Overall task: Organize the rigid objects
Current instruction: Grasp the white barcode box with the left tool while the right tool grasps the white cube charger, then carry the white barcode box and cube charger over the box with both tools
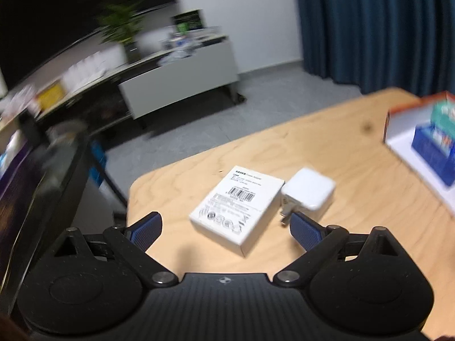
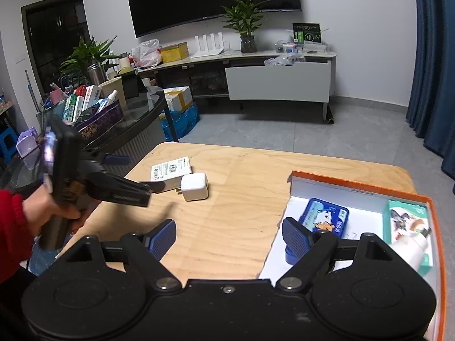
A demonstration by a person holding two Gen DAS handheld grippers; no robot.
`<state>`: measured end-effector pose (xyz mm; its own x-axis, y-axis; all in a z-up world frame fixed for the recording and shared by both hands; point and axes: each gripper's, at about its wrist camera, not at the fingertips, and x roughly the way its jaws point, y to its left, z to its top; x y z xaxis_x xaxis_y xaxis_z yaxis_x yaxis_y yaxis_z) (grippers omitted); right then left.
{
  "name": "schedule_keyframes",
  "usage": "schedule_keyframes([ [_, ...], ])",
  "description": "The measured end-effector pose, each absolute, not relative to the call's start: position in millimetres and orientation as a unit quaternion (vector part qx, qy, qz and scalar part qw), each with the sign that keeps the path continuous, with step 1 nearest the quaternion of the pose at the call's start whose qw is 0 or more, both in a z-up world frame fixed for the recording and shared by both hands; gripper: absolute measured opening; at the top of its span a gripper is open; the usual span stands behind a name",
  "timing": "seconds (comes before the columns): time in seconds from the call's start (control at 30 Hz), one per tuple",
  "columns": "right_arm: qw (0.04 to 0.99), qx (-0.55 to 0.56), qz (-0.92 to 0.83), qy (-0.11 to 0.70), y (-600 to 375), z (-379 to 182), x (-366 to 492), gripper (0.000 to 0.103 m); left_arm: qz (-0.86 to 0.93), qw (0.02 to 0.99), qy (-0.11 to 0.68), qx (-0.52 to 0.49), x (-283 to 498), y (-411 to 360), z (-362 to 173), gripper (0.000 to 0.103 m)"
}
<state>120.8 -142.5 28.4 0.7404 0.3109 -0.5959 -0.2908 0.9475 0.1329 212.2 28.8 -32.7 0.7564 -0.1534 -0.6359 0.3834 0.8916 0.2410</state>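
Note:
A flat white carton with a barcode (image 1: 237, 209) lies on the wooden table (image 1: 327, 139), with a white power adapter (image 1: 308, 191) touching its right side. My left gripper (image 1: 226, 231) is open and empty, just short of the carton. In the right wrist view the carton (image 2: 170, 170) and adapter (image 2: 194, 186) lie at the table's far left, with the left gripper (image 2: 156, 186) beside them. My right gripper (image 2: 229, 237) is open and empty over the table's near edge. An orange-rimmed tray (image 2: 355, 183) holds a blue tin (image 2: 324, 217) and a green box (image 2: 406, 221).
A white bottle (image 2: 409, 248) lies in the tray at the right. The tray also shows in the left wrist view (image 1: 398, 136). A glass side table (image 2: 136, 119) loaded with boxes stands left of the wooden table. A TV cabinet (image 2: 278, 82) stands along the far wall.

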Motion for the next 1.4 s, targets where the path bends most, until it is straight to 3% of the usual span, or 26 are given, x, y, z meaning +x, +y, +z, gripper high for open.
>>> schedule_keyframes([
  [0.23,0.921,0.007,0.186,0.341,-130,22,152,0.096,-0.212,0.909,0.32,0.16,248,43,-48,0.1],
  [0.27,0.92,0.004,0.19,0.344,-126,21,158,0.096,-0.218,0.909,0.324,0.148,250,44,-50,0.095],
  [0.4,0.912,-0.012,0.208,0.353,-108,12,181,0.096,-0.217,0.913,0.337,0.077,251,52,-55,0.06],
  [0.57,0.899,-0.051,0.232,0.369,-78,-4,223,0.096,-0.172,0.921,0.348,0.045,231,61,-47,0.06],
  [0.83,0.892,0.016,0.198,0.407,-38,-45,276,0.096,-0.095,0.932,0.349,-0.004,196,69,-20,0.06],
  [1.03,0.904,-0.035,0.182,0.385,-22,-55,283,0.097,-0.068,0.939,0.337,-0.028,181,70,-10,0.06],
  [1.07,0.906,-0.038,0.179,0.381,-22,-56,284,0.091,-0.067,0.94,0.334,-0.032,179,71,-10,0.06],
  [1.1,0.91,-0.046,0.176,0.373,-21,-57,283,0.073,-0.066,0.939,0.334,-0.037,179,71,-10,0.06],
  [1.4,0.922,-0.069,0.182,0.336,-28,-27,239,0.072,-0.066,0.945,0.315,-0.055,159,58,4,0.06],
])
